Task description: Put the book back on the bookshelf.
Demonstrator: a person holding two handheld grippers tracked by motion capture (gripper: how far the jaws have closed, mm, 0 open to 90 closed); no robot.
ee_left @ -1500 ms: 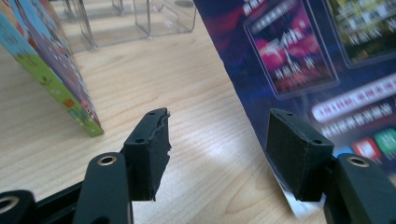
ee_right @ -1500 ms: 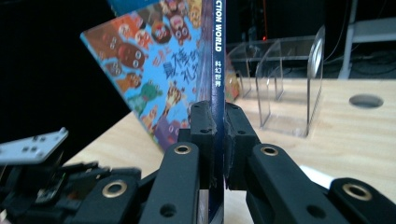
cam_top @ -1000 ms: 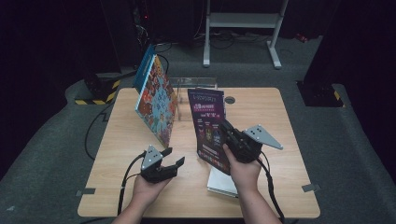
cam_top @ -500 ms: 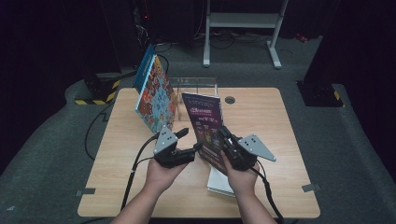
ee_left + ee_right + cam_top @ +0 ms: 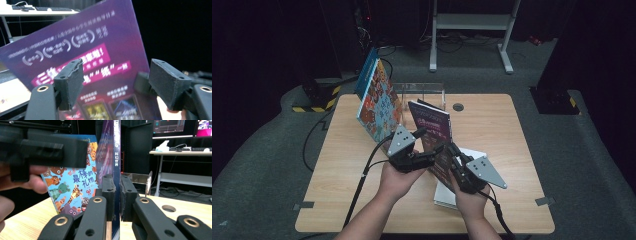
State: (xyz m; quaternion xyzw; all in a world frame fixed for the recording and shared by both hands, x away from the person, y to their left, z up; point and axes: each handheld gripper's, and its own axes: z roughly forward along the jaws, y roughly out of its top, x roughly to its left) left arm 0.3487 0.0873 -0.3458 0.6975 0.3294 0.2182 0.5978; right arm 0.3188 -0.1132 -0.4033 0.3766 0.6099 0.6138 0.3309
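Purple-covered, the magazine (image 5: 432, 137) is held upright above the middle of the wooden table (image 5: 512, 145), just beside the colourful children's book (image 5: 379, 107), its long axis nearly vertical but leaning, its spine towards the person and its top towards the clear acrylic stand (image 5: 419, 92). It is pinched at its lower spine edge by the right gripper (image 5: 115, 197), while the left gripper (image 5: 116, 82), jaws spread and just opened wider, faces the cover with nothing clamped. The step is judged to be a two-handed steadying; next, the left jaws would have to be closed on the free edge.
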